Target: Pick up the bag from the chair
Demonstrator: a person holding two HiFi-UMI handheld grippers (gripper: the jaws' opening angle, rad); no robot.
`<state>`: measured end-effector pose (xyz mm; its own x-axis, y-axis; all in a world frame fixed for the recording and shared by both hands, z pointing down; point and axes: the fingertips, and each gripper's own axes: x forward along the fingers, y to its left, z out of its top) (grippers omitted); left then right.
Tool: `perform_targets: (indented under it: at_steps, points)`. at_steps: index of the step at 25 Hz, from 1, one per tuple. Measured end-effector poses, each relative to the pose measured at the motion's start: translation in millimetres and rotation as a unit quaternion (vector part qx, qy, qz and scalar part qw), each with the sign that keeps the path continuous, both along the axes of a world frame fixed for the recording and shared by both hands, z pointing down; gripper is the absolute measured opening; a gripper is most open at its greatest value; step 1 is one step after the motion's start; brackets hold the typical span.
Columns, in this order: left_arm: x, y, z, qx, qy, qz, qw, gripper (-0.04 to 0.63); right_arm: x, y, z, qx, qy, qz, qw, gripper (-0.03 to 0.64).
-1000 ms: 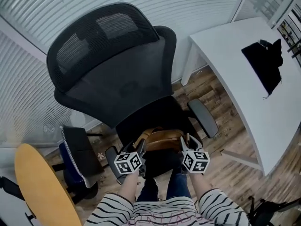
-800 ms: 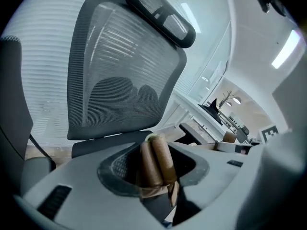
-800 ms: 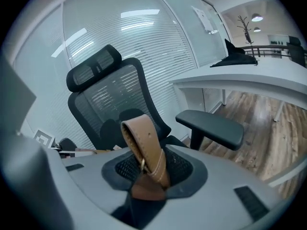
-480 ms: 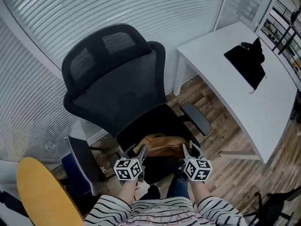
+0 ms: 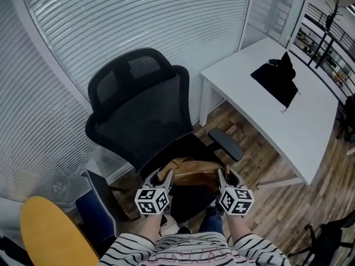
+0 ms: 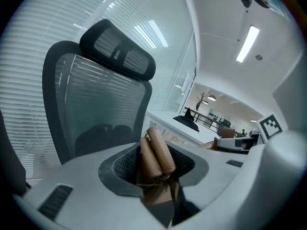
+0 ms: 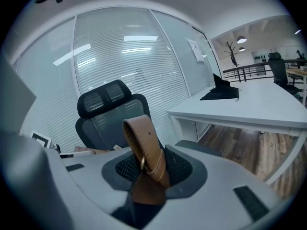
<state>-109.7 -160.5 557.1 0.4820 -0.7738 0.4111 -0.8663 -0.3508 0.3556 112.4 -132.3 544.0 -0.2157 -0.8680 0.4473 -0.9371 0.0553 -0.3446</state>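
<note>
A tan leather bag (image 5: 192, 173) hangs between my two grippers, lifted off the black mesh office chair (image 5: 145, 115) and held in front of its seat. My left gripper (image 5: 162, 180) is shut on the bag's rolled brown handle (image 6: 156, 153), which sticks up between its jaws. My right gripper (image 5: 224, 180) is shut on a flat tan strap (image 7: 144, 145) with a small buckle. The chair's back and headrest stand behind in both gripper views.
A white desk (image 5: 277, 112) with a black cloth item (image 5: 275, 79) on it stands to the right. Window blinds (image 5: 138, 26) run behind the chair. A round yellow tabletop (image 5: 52, 234) and a dark blue bag (image 5: 97, 215) are at the lower left. The floor (image 5: 277, 204) is wood.
Both grippers, holding the bag, have drawn back from the chair. The chair now looks smaller and farther, and more of the desk and room shows.
</note>
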Motion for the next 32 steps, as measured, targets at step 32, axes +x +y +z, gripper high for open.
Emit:
perform_targets:
  at_steps: [32]
  points:
    - [-3, 11, -149, 0.118, 0.027, 0.056, 0.9911, 0.166, -6, 41, -137, 0.109, 0.006, 0.061, 0.992, 0.137]
